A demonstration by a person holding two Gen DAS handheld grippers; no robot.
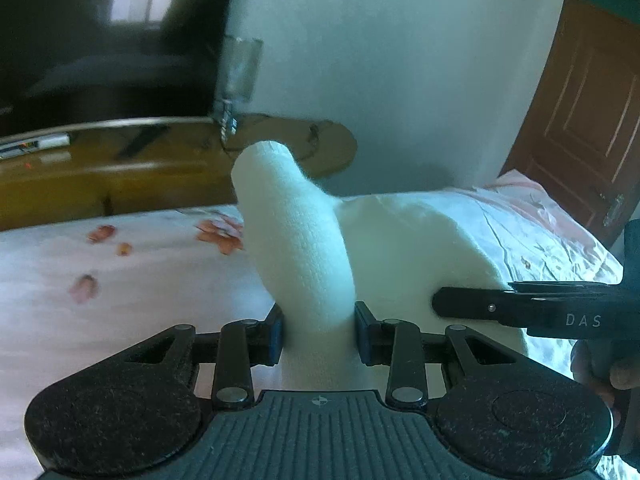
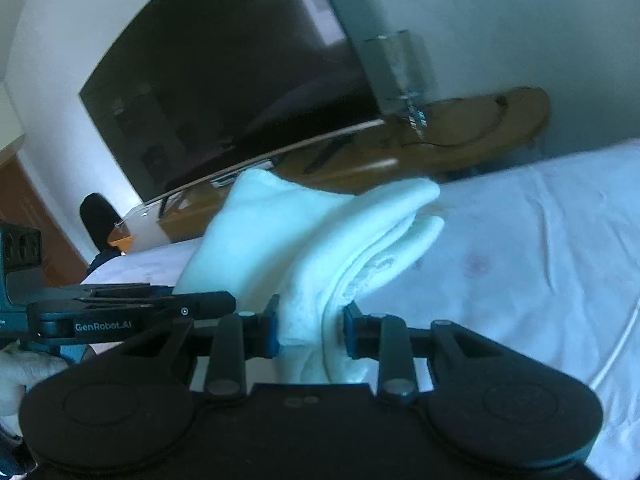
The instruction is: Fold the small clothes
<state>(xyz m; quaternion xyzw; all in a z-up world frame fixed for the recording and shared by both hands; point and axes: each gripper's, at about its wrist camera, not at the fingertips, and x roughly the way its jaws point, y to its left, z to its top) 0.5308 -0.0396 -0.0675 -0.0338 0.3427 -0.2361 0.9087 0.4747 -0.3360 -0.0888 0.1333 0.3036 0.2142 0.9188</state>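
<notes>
Gripping a white sock [image 1: 304, 248] between its blue pads, the left gripper [image 1: 319, 334] stood narrowed onto the knit fabric, with one end of the sock rising upright in front of the camera. Beside it, the right gripper [image 2: 310, 330] was likewise closed on bunched white fabric of the sock [image 2: 320, 240], whose folded layers fanned out to the right above the bed [image 2: 520, 240]. In the left wrist view the right gripper [image 1: 472, 304] entered from the right edge, its fingers lying against the sock, and part of a hand [image 1: 600, 368] showed behind it. In the right wrist view the left gripper [image 2: 160, 308] entered from the left at about the same height. The sock hung between the two grippers, above the pale, flower-printed bedsheet [image 1: 120, 280]. Behind the bed stood a wooden cabinet [image 1: 120, 176] carrying a dark television [image 2: 224, 96]; a brown door [image 1: 580, 120] closed the scene at right.
</notes>
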